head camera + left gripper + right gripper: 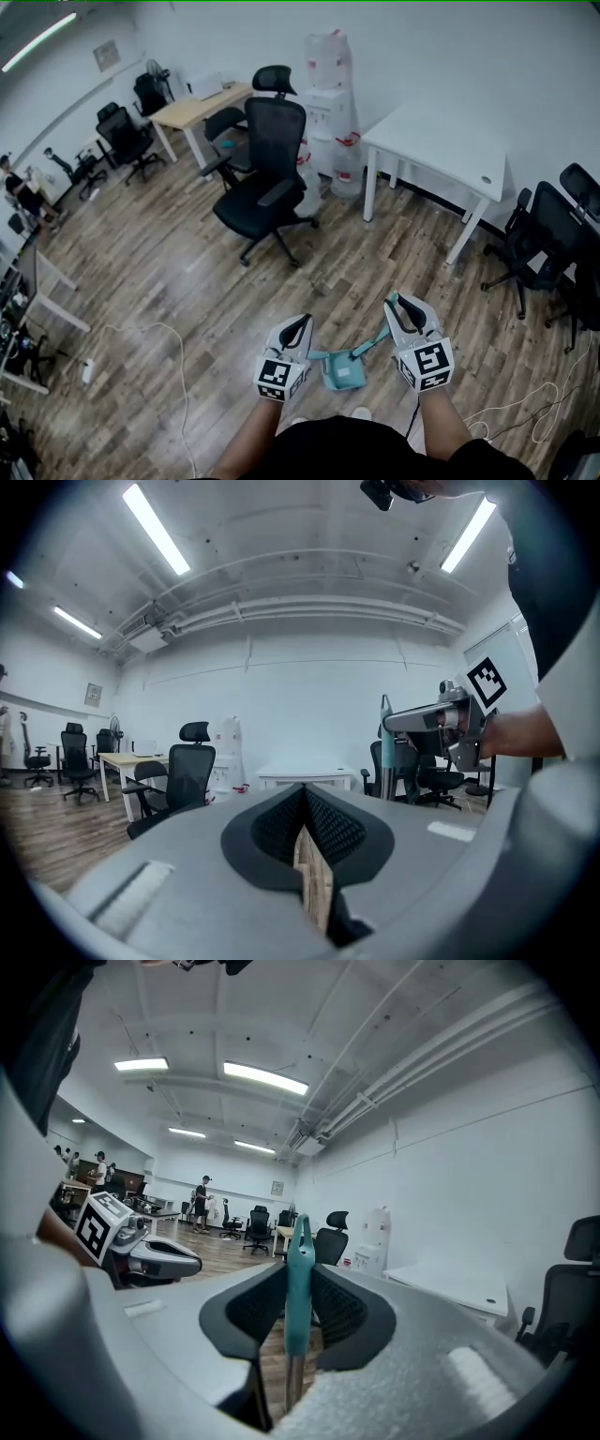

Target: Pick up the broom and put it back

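Head view — right gripper (401,305), square-marker cube (429,364) atop, clamps the teal broom (343,371).

Nothing readable here, not a word, number or brand. The nearest thing to a sign is on the left gripper (298,323), well in front of the white table (441,141). Its cube (277,377) shows a black-and-white square marker, all pattern and no letters. The right gripper (398,302), also in front of that table, has the same kind of marker on its own cube (427,364). Far left of the table a small plaque (106,53) hangs on the wall — too small to read. Just left of the table, the white wrapped stack (330,103) carries red marks (348,140) — print or tape, I cannot tell.
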